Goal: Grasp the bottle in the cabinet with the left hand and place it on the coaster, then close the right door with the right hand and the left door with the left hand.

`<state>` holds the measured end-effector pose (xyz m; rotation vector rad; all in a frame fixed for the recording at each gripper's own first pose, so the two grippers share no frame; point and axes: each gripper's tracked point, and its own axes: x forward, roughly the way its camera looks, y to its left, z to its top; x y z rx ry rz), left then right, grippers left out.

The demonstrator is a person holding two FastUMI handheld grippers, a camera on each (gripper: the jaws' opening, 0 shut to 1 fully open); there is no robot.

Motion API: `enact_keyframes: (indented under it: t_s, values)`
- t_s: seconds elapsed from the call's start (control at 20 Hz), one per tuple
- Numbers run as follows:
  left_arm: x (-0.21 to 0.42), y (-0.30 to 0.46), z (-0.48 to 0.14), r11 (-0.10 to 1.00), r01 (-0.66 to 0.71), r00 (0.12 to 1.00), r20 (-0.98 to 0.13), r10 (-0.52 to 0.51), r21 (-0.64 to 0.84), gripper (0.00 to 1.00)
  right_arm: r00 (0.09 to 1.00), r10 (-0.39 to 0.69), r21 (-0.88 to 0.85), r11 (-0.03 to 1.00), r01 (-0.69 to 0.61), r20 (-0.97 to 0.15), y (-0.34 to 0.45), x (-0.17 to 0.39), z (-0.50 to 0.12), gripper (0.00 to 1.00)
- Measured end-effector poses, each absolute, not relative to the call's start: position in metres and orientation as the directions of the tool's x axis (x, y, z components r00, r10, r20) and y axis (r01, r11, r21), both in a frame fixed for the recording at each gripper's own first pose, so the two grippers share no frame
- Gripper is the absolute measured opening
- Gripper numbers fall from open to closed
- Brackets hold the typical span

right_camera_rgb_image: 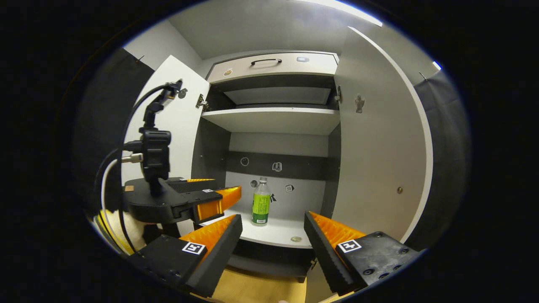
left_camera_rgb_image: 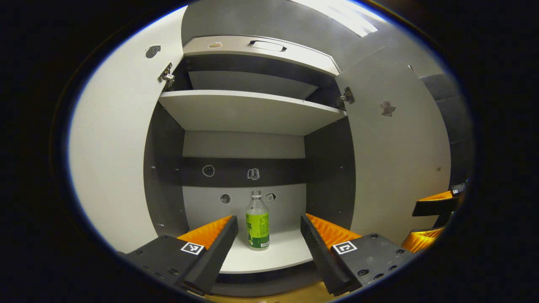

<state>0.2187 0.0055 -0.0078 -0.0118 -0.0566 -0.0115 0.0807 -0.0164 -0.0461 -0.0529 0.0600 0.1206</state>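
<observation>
The left gripper (left_camera_rgb_image: 269,235) has its fingers spread wide, apart from the clear plastic bottle with a green label (left_camera_rgb_image: 257,221), which stands upright ahead between them on the white lower shelf (left_camera_rgb_image: 286,252) of the open grey-and-white cabinet (left_camera_rgb_image: 248,111). The right gripper (right_camera_rgb_image: 273,235) is likewise spread, the bottle (right_camera_rgb_image: 261,207) farther ahead, the left gripper (right_camera_rgb_image: 219,202) to its left. Both white doors (left_camera_rgb_image: 391,168) stand open.

Recording booth: open cabinet (left_camera_rgb_image: 252,109), black cloth wall (right_camera_rgb_image: 101,109).
</observation>
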Motion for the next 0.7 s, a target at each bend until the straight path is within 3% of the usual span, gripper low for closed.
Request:
enact_keyframes:
  t_s: [0.35, 0.7]
  values:
    - [0.298, 0.009, -0.024, 0.999, 0.018, 0.997, 0.068, -0.021, 0.051, 0.95, 0.982, 0.157, -0.047, 0.986, -0.162, -0.101, -0.016, 0.103, -0.068, 0.98]
    - [0.351, 0.019, -0.052, 1.000, 0.012, 0.998, 0.057, -0.013, 0.014, 0.94, 0.972, 0.191, -0.035, 0.980, -0.198, -0.140, -0.003, 0.114, -0.087, 0.98]
